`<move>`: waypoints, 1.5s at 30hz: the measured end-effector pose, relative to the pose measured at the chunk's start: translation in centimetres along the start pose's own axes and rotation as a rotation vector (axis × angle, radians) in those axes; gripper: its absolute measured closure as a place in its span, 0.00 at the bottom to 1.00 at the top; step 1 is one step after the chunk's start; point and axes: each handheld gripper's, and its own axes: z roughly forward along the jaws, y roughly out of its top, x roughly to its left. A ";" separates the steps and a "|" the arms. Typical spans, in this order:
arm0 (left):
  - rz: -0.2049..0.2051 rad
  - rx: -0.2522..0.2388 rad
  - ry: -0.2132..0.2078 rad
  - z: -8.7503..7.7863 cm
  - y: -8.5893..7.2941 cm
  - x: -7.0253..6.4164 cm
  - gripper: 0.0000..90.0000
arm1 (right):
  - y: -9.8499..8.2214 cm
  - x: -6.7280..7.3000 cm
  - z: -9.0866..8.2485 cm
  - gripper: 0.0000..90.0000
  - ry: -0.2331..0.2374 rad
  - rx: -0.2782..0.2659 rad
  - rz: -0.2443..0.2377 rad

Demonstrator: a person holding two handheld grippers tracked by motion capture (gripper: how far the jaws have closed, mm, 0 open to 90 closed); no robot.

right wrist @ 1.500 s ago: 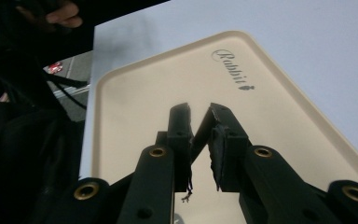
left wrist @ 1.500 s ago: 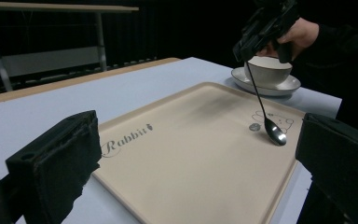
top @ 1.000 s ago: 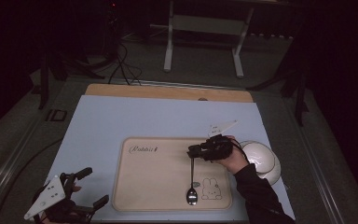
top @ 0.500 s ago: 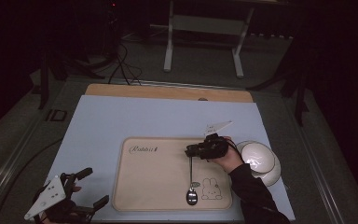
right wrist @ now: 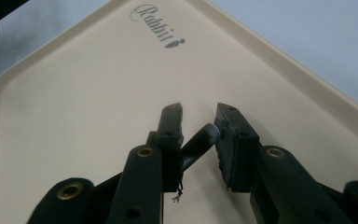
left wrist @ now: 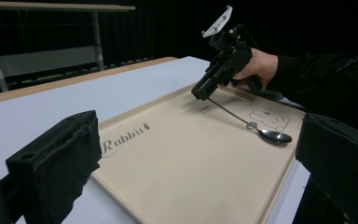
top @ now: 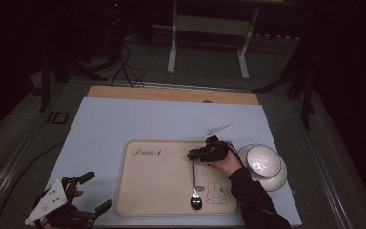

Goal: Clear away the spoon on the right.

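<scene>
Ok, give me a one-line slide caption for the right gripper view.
Right gripper clamps the spoon's handle tip over a beige tray printed "Rabbit".

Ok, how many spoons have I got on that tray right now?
1. The spoon lies on the beige tray, bowl toward the person beside the rabbit drawing, handle end between the jaws of the right gripper. Nothing on the tray could hide another.
</scene>
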 end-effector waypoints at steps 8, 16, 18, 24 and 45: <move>0.000 0.001 -0.002 0.0 0.0 0.0 0.00 | -0.4 -0.8 0.4 0.80 -0.051 0.013 0.043; 0.003 0.004 -0.002 0.1 0.0 0.0 0.00 | -0.5 -1.1 0.4 0.77 -0.064 0.010 0.067; 0.004 0.004 -0.003 0.1 0.0 -0.1 0.00 | -0.4 -1.0 0.1 0.76 -0.067 0.003 0.070; 0.005 0.003 -0.002 0.1 0.0 -0.1 0.00 | -0.2 -0.6 -0.4 0.71 -0.067 -0.002 0.060; 0.003 0.001 0.003 0.1 0.0 0.0 0.00 | 1.0 3.3 -3.7 0.21 -0.177 -0.116 0.044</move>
